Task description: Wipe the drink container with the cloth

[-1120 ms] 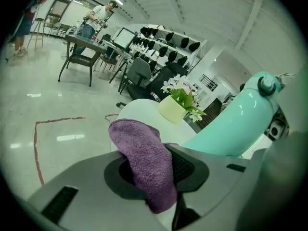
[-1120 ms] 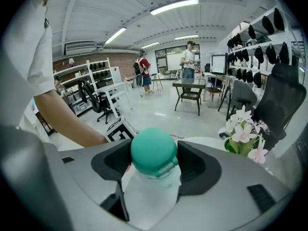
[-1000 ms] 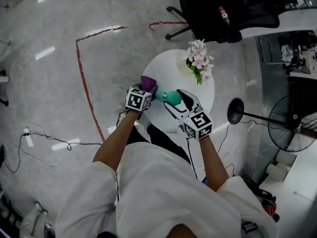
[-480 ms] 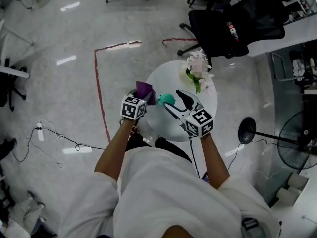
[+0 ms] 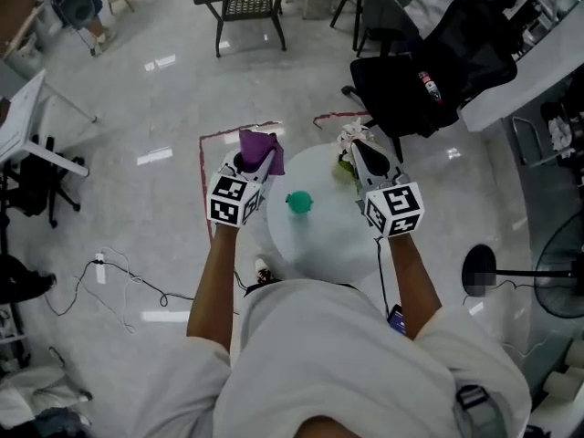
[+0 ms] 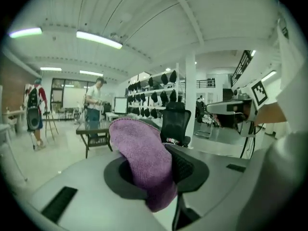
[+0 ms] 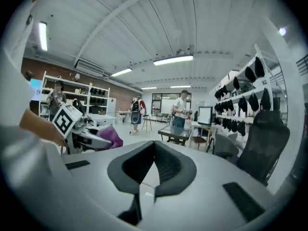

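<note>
- Head view: left gripper (image 5: 263,160) clamps the purple cloth (image 5: 257,142); right gripper (image 5: 363,148), just closed, is empty.
- Both hover clear of the teal bottle (image 5: 298,202).
- Wiping seems paused; next, lower cloth onto bottle.

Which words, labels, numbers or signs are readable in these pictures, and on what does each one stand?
None is readable.
Red and white label on the black chair: too small to read.
Cubes on the left gripper and the right gripper: black and white square patterns only, no letters.
</note>
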Demonstrator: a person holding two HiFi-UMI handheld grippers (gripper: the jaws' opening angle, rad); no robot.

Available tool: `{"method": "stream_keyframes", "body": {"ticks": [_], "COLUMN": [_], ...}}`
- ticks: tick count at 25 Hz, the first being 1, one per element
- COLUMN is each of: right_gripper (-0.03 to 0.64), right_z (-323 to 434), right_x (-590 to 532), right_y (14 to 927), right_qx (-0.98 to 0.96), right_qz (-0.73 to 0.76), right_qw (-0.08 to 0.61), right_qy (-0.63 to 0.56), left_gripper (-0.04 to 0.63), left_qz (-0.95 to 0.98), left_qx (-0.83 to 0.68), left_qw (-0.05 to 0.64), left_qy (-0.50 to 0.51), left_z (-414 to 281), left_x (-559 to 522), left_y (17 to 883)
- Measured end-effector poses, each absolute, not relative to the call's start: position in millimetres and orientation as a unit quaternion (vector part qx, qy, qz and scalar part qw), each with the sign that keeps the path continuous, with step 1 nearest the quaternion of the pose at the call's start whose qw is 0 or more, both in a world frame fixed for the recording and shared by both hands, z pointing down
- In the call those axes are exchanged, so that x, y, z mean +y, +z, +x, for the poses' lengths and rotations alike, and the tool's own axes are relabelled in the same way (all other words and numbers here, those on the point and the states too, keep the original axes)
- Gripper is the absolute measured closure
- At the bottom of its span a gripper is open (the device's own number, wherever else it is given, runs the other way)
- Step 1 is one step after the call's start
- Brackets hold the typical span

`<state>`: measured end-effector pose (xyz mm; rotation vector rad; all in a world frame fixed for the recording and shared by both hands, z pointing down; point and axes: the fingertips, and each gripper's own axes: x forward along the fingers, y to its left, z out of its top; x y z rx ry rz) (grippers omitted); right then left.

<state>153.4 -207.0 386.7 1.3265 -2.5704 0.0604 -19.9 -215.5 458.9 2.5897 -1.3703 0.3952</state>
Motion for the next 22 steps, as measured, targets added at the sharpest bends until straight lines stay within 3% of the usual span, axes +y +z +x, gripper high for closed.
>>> {"method": "stream_keyframes", "body": {"ticks": [10,22], "right_gripper": [0.604,0.605], "right_z": [166.7,155.8], "right_x": [-206.6,-176.1], "right_y": [263.6,208.6], "right_qx": [-0.876,-0.873], "right_qz": [0.462,0.451], "right_qw": [0.098,0.105], "right_qy": [-0.1,-0.154], "left_gripper": [0.472,0.472], "left_qz": [0.873,0.862], "left_qx": [-0.48,-0.483], "left_qw": [-0.058,-0.143], "left_qy": [0.07,0.058], "left_z": [-9.7,-18.9], "left_x": [-205.6,-165.4], "left_y": [285.3,204.1]}}
